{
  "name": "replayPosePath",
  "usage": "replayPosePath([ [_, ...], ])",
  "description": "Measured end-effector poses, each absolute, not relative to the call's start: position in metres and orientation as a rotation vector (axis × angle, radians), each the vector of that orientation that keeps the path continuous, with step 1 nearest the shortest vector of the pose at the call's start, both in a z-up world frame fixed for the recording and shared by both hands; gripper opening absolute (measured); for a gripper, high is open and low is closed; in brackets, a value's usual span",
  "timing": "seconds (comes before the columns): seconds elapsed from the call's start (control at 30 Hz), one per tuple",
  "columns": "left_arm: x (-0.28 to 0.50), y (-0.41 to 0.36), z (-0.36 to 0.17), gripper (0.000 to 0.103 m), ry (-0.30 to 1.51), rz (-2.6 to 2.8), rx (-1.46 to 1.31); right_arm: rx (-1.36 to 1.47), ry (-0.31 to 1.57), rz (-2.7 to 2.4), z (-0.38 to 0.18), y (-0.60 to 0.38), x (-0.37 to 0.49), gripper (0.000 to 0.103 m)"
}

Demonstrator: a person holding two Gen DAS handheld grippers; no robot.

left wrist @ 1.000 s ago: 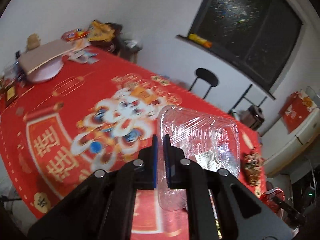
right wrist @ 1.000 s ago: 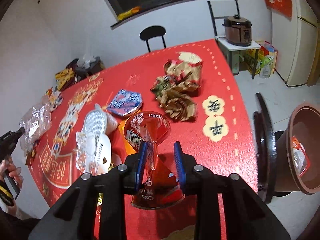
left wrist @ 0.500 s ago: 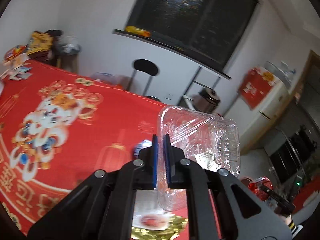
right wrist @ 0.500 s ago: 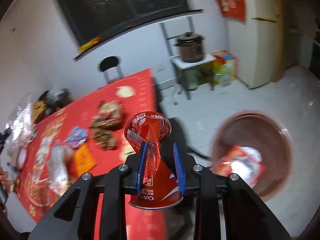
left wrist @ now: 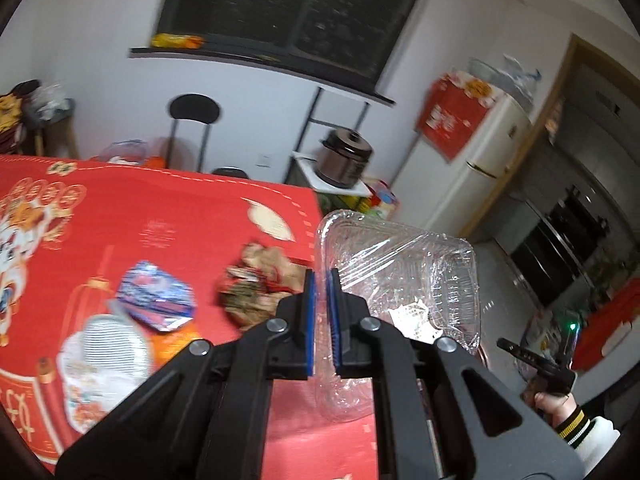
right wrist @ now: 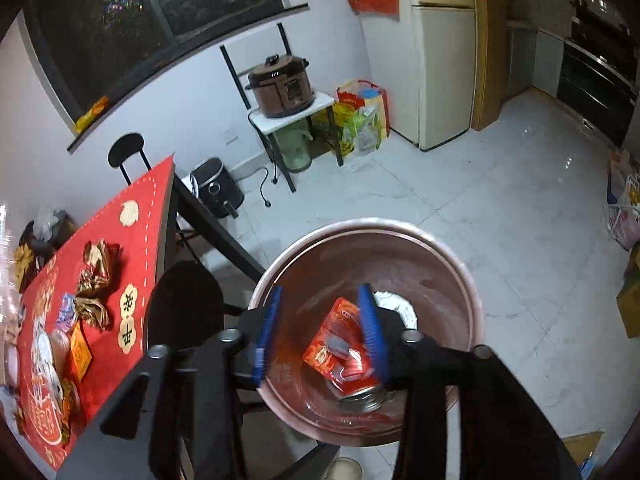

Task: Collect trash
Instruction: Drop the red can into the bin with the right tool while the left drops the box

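The left wrist camera sits just behind its own two fingers and looks forward and a bit down across the red table (left wrist: pixel 168 216). The far wall with the dark window (left wrist: pixel 280 12) is well away.

The right wrist camera sits off the table's end and looks more steeply down, straight into the brown bin (right wrist: pixel 448 264) close below it on the floor.

Both views share the table's far corner, the crumpled gold wrapper (left wrist: pixel 264 276), the brown cooker (right wrist: pixel 280 84), the fridge (right wrist: pixel 440 52) and the window.

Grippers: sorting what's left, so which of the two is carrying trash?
The left gripper, shut on the clear plastic container; the right gripper stands open above the bin.
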State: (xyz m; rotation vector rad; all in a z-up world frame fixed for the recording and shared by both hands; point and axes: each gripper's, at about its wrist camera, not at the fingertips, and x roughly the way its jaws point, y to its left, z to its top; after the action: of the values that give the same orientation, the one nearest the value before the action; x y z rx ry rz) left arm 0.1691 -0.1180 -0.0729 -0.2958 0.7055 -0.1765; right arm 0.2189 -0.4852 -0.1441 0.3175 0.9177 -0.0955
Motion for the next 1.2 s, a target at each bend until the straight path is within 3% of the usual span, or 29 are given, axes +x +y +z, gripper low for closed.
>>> replayPosePath([
  [0.17,0.19,-0.182,-0.081,0.01,0.742,-0.277,-0.231,0.305,0.857,-0.122,-0.117,-0.501,0.193,0.078],
  [0.27,0.201,-0.227,-0.091,0.01,0.775,-0.339,-0.191,0.311,0.831,-0.141,-0.103,-0.513,0.174,0.085],
  [0.53,0.22,-0.34,-0.121,0.01,0.853,-0.449,-0.061,0.341,0.807,-0.231,-0.084,-0.546,0.12,0.096],
  [0.7,0.229,-0.388,-0.138,0.012,0.878,-0.463,-0.005,0.349,0.812,-0.26,-0.085,-0.56,0.101,0.096],
  [0.73,0.233,-0.399,-0.142,0.016,0.885,-0.488,-0.014,0.35,0.813,-0.265,-0.085,-0.564,0.097,0.096],
  [0.77,0.235,-0.406,-0.142,0.037,0.889,-0.516,-0.03,0.351,0.814,-0.27,-0.086,-0.566,0.095,0.096],
  [0.8,0.238,-0.414,-0.145,0.071,0.893,-0.573,-0.062,0.355,0.815,-0.276,-0.086,-0.57,0.093,0.096],
  [0.83,0.239,-0.418,-0.144,0.082,0.886,-0.6,-0.078,0.362,0.815,-0.28,-0.086,-0.573,0.091,0.096],
  [1.0,0.237,-0.427,-0.133,0.095,0.851,-0.661,-0.081,0.382,0.804,-0.271,-0.083,-0.578,0.091,0.096],
  [1.2,0.232,-0.389,-0.111,0.097,0.802,-0.601,-0.091,0.384,0.791,-0.22,-0.081,-0.567,0.095,0.096],
])
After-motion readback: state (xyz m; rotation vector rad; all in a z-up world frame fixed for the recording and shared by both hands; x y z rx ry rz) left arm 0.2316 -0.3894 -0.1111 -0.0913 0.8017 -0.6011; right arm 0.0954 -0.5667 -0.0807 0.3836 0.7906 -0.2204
